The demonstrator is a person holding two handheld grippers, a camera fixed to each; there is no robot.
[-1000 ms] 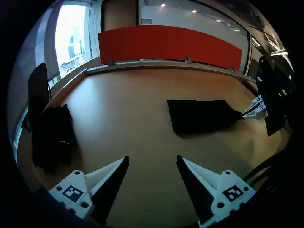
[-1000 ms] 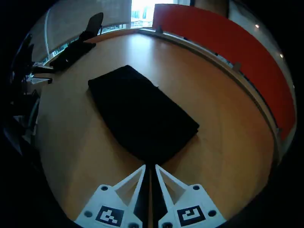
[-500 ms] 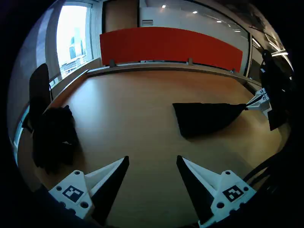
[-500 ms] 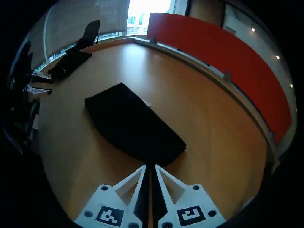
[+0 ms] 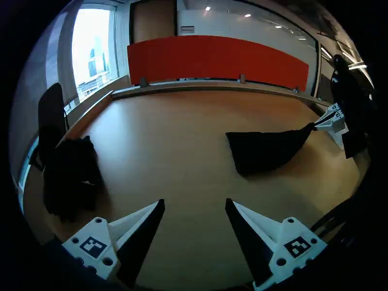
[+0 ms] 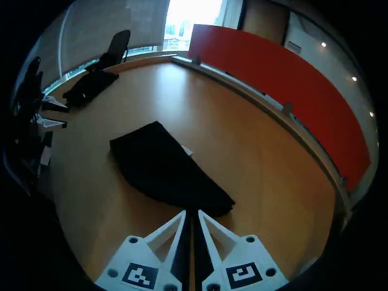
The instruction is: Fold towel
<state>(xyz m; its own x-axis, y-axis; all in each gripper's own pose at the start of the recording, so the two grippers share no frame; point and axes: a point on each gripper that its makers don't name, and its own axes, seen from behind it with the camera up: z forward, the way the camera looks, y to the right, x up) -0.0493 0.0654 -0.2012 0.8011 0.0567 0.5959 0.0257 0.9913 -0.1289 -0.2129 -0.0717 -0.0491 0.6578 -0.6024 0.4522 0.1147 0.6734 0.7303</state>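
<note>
A black towel [image 5: 264, 150] lies on the wooden table [image 5: 165, 140], to the right in the left gripper view. Its far right corner is pulled up off the table into my right gripper [image 5: 315, 126], which is shut on it. In the right gripper view the towel [image 6: 165, 169] stretches away from my right gripper [image 6: 191, 216], whose fingers pinch its near end; the far end rests flat on the table. My left gripper [image 5: 194, 203] hovers open over bare table, well short of the towel, with nothing between its fingers. It also appears open at the left as the left gripper [image 6: 48, 114].
A heap of black cloth [image 5: 70, 177] lies at the table's left edge, beside a dark chair [image 5: 51, 116]. A red divider panel [image 5: 218, 56] runs along the table's far side. A person in dark clothing [image 5: 349, 106] stands at the right.
My right gripper has risen and drawn back with the towel's corner, lifting that end off the table and pulling the cloth into a narrower, peaked shape. My left gripper has stayed still.
</note>
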